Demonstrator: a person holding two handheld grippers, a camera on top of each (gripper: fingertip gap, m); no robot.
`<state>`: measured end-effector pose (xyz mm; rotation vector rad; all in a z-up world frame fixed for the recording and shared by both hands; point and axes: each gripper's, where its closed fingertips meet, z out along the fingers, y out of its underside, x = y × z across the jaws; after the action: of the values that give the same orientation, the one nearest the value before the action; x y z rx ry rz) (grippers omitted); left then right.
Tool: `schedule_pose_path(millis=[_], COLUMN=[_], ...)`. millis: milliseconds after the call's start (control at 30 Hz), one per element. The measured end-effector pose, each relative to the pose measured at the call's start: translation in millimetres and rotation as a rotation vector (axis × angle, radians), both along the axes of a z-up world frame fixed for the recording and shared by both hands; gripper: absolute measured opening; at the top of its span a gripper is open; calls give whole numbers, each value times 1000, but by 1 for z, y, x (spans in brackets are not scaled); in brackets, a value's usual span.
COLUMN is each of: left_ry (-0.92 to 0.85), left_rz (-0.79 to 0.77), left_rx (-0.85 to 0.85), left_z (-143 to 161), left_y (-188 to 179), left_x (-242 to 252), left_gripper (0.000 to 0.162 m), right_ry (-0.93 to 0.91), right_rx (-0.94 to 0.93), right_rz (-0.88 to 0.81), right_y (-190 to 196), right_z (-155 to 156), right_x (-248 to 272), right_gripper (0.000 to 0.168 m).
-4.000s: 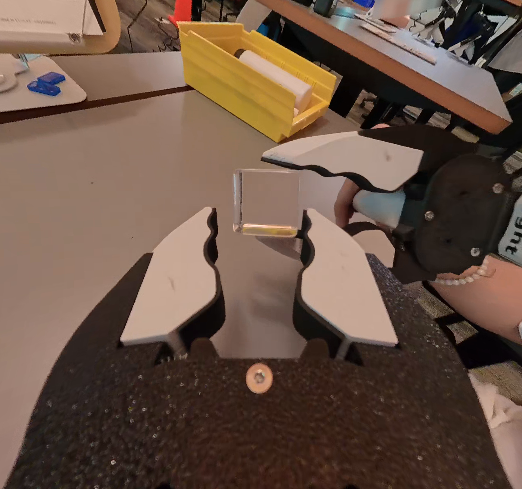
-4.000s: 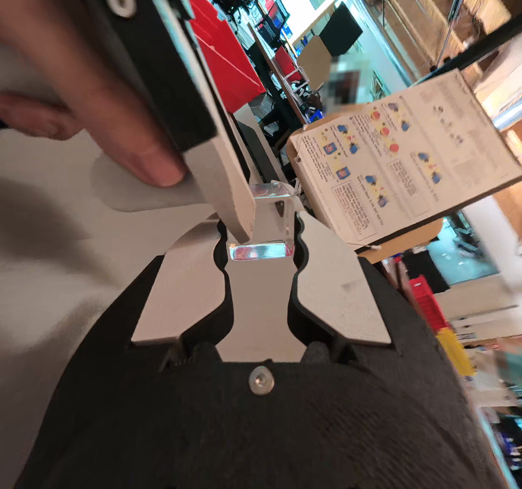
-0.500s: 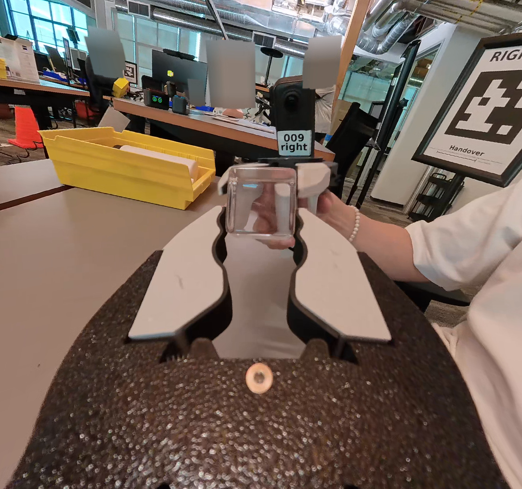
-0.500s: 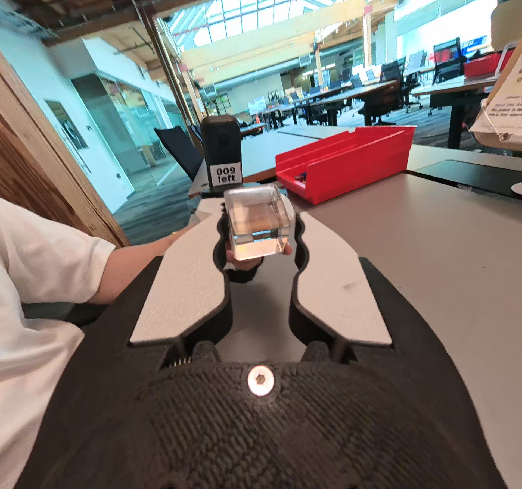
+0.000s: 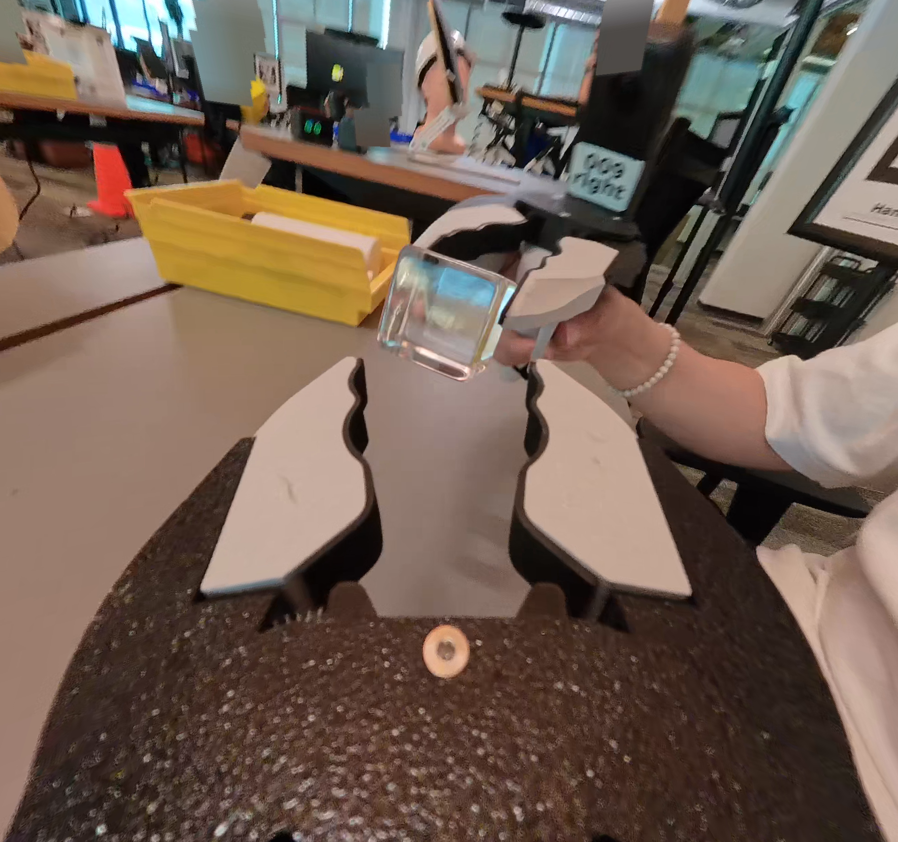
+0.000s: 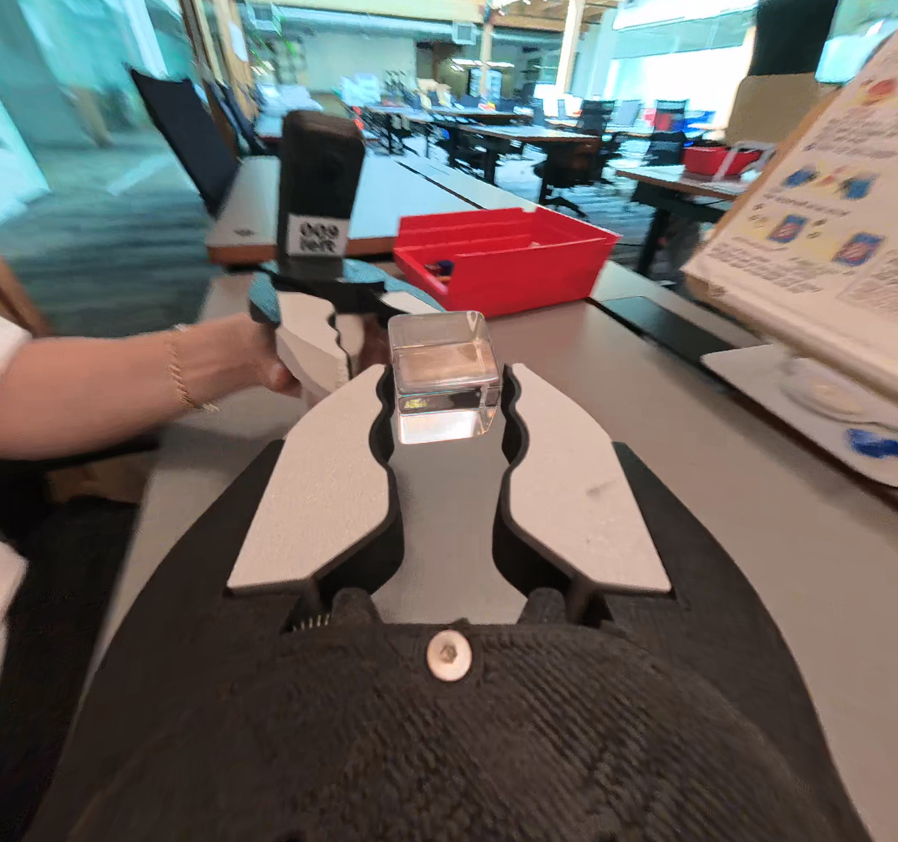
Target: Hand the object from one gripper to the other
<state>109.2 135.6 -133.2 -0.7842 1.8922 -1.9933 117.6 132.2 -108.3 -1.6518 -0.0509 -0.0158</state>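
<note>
Right gripper (image 6: 444, 381): closed on the clear cube (image 6: 443, 374), which sits between its fingertips, held above the table (image 6: 656, 430).
Left gripper (image 5: 444, 376): fingers spread wide with nothing between them; in the right wrist view it shows to the left of the cube (image 6: 335, 347), apart from it.
Clear cube: in the left wrist view it hangs tilted just beyond the left fingertips (image 5: 444, 315), gripped by the right gripper (image 5: 505, 284).
Yellow bin (image 5: 262, 250): far left on the table, a white roll (image 5: 320, 238) inside.
Red bin (image 6: 500, 255): far side, beyond the cube.
Instruction board (image 6: 816, 255): right, propped up.
</note>
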Motion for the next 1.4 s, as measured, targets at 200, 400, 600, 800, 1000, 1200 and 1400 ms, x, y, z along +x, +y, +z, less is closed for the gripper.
schedule_pose_path(millis=[200,400,600,800,1000,1200,1400], left_ry=[424,650,509,80,-331,-473,-486], left_rz=[-45,-192,-174,-46,15,-4,-30], left_rx=[-207,-338,-255,-32,107,252,329], left_z=[0,-14,-27,-10,10,2,-9], left_y=[3,-4,1,15,13,3,-1], left_x=[-1,-9,-3,2,-8,-16,-18], left_gripper=[63,52,45,44,45,44,45], right_ry=[-378,-591,-569,231,885,979,1004], right_rx=[-169,-213,-245,0,40,4,-19], right_rz=[-97,-83,-73,56,388,455,478], right_y=[3,12,13,8,1,11,13], right_z=[-16,-23,-35,-6,-8,-20,-23], right_x=[0,-16,-15,-10,-24,-38,-45], right_gripper=[43,43,42,84,81,75,57])
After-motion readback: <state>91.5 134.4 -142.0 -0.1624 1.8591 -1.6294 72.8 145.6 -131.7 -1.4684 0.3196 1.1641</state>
